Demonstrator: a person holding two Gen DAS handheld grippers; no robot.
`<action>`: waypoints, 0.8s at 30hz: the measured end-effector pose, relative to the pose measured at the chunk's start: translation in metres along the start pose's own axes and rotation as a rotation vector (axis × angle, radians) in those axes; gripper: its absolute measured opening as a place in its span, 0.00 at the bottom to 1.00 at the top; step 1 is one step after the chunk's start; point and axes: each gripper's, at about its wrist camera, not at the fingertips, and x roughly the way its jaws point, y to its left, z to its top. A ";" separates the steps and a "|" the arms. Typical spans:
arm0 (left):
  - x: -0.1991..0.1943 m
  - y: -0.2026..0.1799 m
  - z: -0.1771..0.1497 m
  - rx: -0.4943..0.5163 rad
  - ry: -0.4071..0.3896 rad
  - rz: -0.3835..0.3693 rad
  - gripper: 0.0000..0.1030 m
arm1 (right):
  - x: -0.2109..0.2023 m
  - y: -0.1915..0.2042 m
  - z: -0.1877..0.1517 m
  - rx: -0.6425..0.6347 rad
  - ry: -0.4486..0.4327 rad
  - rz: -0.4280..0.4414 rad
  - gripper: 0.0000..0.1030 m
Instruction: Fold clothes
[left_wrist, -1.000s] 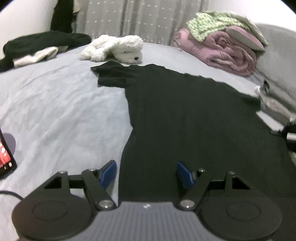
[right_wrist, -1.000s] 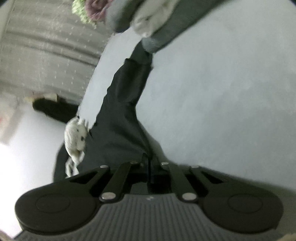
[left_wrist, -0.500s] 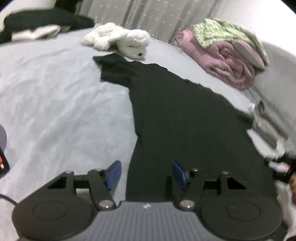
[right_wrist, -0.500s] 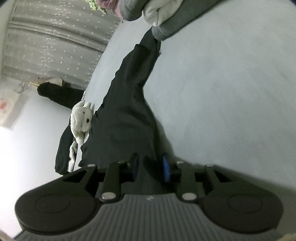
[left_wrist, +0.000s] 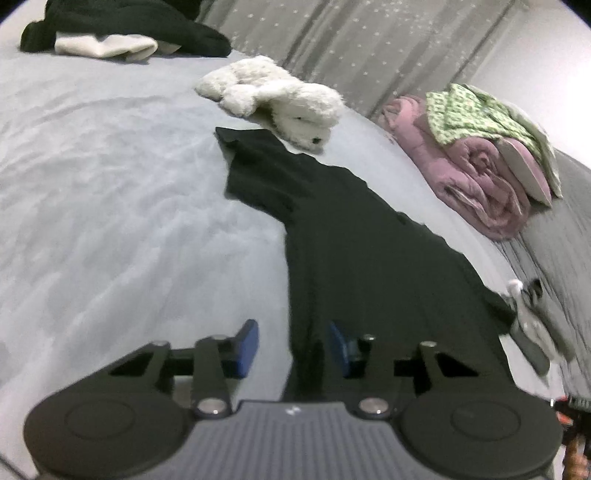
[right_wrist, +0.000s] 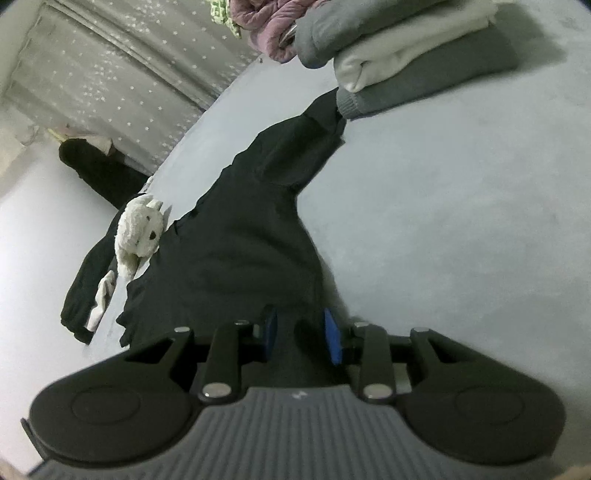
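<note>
A home bedroom is shown. A wide bed (left_wrist: 110, 206) covered by a pale grey sheet fills both views. Behind the bed, grey star-dotted curtains (left_wrist: 369, 48) are hung. On the bed, a white plush toy (left_wrist: 280, 99), a rolled pink quilt (left_wrist: 476, 184), a black garment (left_wrist: 362, 251) and stacked folded clothes (right_wrist: 406, 62) are laid.
</note>
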 end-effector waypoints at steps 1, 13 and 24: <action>0.004 0.003 0.003 -0.018 0.000 0.004 0.36 | 0.002 -0.001 0.001 0.008 0.002 -0.003 0.33; 0.030 -0.006 0.008 -0.017 -0.027 0.033 0.00 | 0.009 -0.008 0.006 0.040 0.013 0.000 0.33; 0.025 -0.026 0.006 0.155 -0.082 0.204 0.02 | 0.007 -0.011 0.011 0.037 0.011 -0.005 0.33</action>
